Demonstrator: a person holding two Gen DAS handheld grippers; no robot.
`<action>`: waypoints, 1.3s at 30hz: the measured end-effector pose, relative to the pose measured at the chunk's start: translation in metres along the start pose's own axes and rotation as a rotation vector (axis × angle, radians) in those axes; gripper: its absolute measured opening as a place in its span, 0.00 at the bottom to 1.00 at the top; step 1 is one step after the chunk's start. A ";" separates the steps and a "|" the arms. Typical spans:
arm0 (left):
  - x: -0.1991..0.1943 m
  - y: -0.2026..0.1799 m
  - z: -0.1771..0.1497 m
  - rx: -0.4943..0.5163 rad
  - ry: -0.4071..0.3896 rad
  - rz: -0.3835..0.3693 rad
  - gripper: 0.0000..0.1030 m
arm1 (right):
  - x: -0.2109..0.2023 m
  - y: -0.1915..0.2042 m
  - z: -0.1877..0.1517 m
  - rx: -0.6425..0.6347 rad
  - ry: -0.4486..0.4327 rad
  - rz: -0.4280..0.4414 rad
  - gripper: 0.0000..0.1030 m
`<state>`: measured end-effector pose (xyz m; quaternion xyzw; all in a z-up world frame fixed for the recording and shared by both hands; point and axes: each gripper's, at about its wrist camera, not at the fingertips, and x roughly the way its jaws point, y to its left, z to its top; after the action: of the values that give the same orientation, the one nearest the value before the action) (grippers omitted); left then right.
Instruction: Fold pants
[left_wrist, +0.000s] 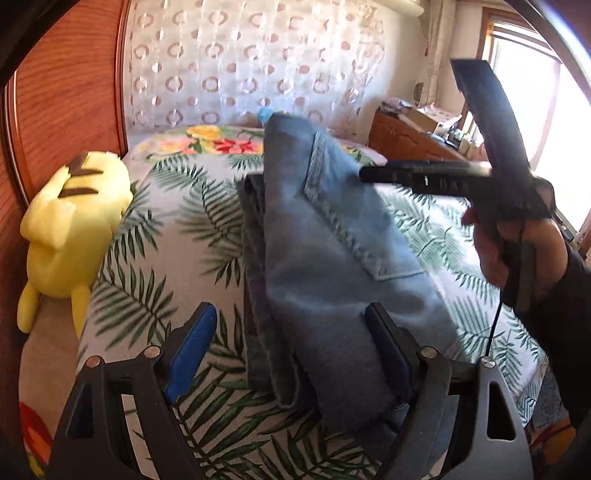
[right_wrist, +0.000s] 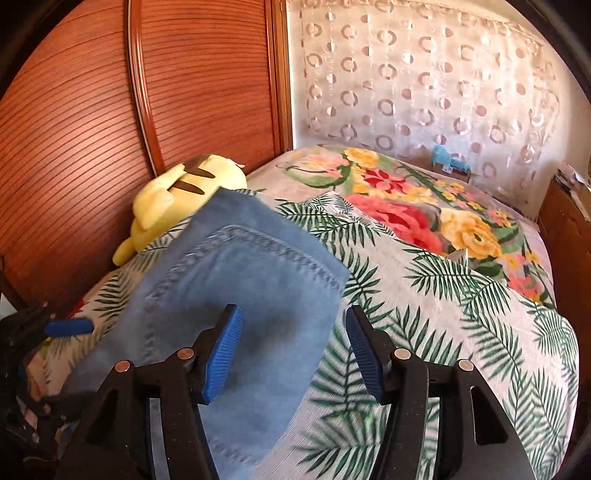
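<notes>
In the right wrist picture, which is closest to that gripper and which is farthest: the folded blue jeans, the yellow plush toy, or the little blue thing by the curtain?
1. Folded blue jeans, right under the right gripper.
2. Yellow plush toy, farther back on the left.
3. Small blue object, far back right by the curtain.

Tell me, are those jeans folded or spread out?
Folded: the jeans lie as a compact stack on the bed, layered edges showing along one side.

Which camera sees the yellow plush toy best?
The left wrist view: the whole yellow plush toy lies in sight beside the folded jeans. In the right wrist view the jeans cover its lower part, leaving its head and one limb showing.
</notes>
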<state>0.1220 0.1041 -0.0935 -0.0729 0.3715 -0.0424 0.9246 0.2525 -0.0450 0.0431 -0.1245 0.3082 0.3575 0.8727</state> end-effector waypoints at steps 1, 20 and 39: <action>0.002 0.000 -0.002 0.002 0.008 0.004 0.81 | 0.006 -0.001 0.003 0.001 0.002 0.003 0.60; 0.016 0.000 -0.009 -0.035 0.039 -0.032 0.81 | 0.071 -0.036 0.010 0.105 0.067 0.210 0.79; -0.011 0.002 0.003 -0.002 -0.031 -0.122 0.17 | 0.059 -0.013 0.037 0.059 -0.020 0.279 0.27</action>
<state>0.1167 0.1076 -0.0842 -0.0972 0.3522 -0.0973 0.9258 0.3107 -0.0057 0.0352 -0.0513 0.3243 0.4672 0.8209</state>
